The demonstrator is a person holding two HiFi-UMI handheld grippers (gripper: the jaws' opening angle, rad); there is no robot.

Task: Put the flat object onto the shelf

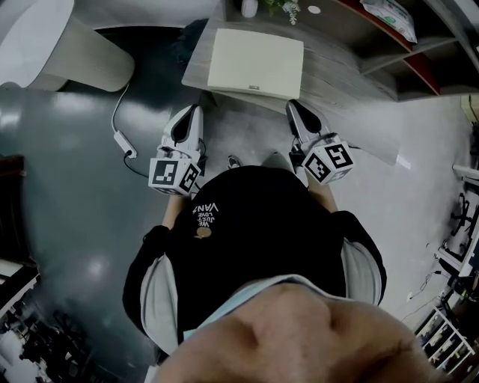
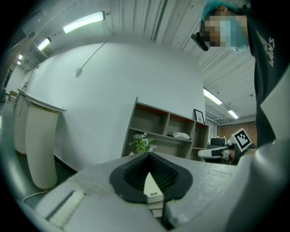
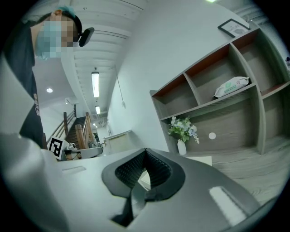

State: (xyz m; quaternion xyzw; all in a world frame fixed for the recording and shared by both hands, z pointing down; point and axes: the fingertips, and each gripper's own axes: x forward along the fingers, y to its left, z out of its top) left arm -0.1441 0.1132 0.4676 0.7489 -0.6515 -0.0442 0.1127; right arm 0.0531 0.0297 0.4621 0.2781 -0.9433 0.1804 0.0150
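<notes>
A cream flat object (image 1: 256, 63) lies on the grey wooden bottom board of the shelf (image 1: 352, 112), a small label on its near edge. My left gripper (image 1: 197, 108) is shut, its tip just short of the object's near left corner. My right gripper (image 1: 292, 105) is shut too, by the near right corner. Whether either tip touches the object I cannot tell. In the left gripper view a wedge of the cream object (image 2: 152, 185) shows through the gap behind the closed pads. In the right gripper view the flat object (image 3: 199, 160) lies ahead, beyond the gripper (image 3: 146, 152).
A small vase of flowers (image 1: 288, 9) and a white disc (image 1: 313, 10) stand on the board behind the object. A white bag (image 3: 230, 86) lies in an upper compartment. A white curved counter (image 1: 60, 45) and a cable (image 1: 123, 142) are on the left floor.
</notes>
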